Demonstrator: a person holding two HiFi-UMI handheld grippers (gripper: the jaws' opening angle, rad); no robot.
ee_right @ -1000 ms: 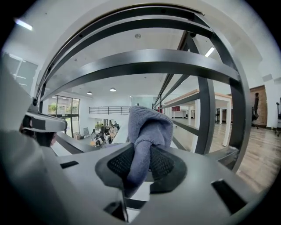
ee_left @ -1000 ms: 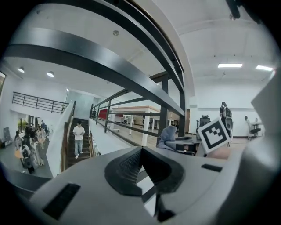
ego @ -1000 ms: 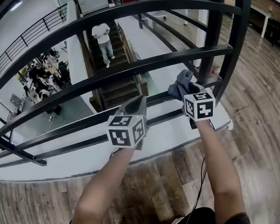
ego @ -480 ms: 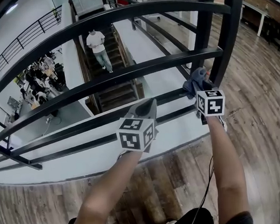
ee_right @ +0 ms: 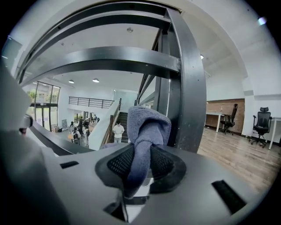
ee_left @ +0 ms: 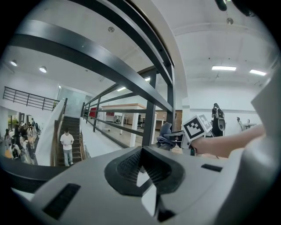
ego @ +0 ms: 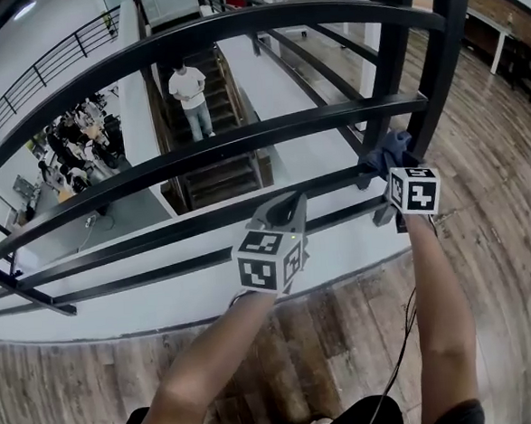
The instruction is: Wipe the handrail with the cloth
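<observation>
Grey-blue cloth (ee_right: 147, 127) pinched in the right gripper (ee_right: 139, 165), up against the black handrail (ego: 242, 137) by its post (ee_right: 191, 96), left gripper (ee_left: 140, 169) closed, empty.

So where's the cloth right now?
The cloth is at the right of the head view, pinched in the right gripper, by a lower rail beside the upright post.

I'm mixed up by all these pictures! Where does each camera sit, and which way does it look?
Head view: on the person's head, facing steeply down at the handrail; shows the left forearm, right forearm, left gripper, right gripper.
Left gripper view: rides the left gripper, facing along its shut, empty fingers; shows the right forearm and right gripper.
Right gripper view: rides the right gripper, facing along its fingers pinching the cloth beside a post.
Shared: all show the person on the stairs.
</observation>
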